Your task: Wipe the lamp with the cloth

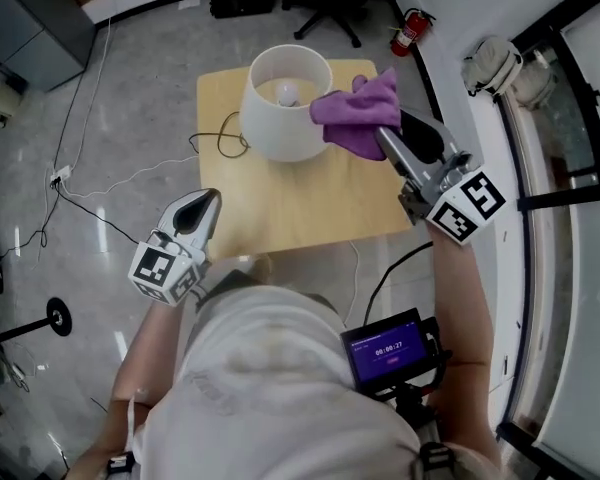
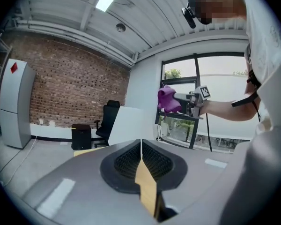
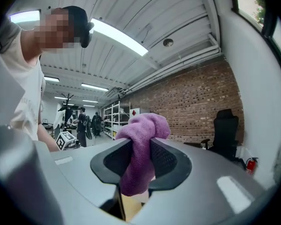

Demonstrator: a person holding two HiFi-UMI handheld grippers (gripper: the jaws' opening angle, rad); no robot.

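Two grippers. I am clamping right gripper (image 1: 383, 138) on bunched purple cloth (image 1: 358, 110), presenting it at right side of lamp (image 1: 280, 118) on table (image 1: 310, 213) for wiping. Left gripper (image 1: 208, 203) is hovering beside table, jaws together, empty (spare, I judge).

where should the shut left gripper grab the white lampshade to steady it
Likely the open top rim of the white tapered lampshade, left side, from above: the thin wall fits between jaws, its base is hidden, and the purple cloth in the right gripper occupies the right side.
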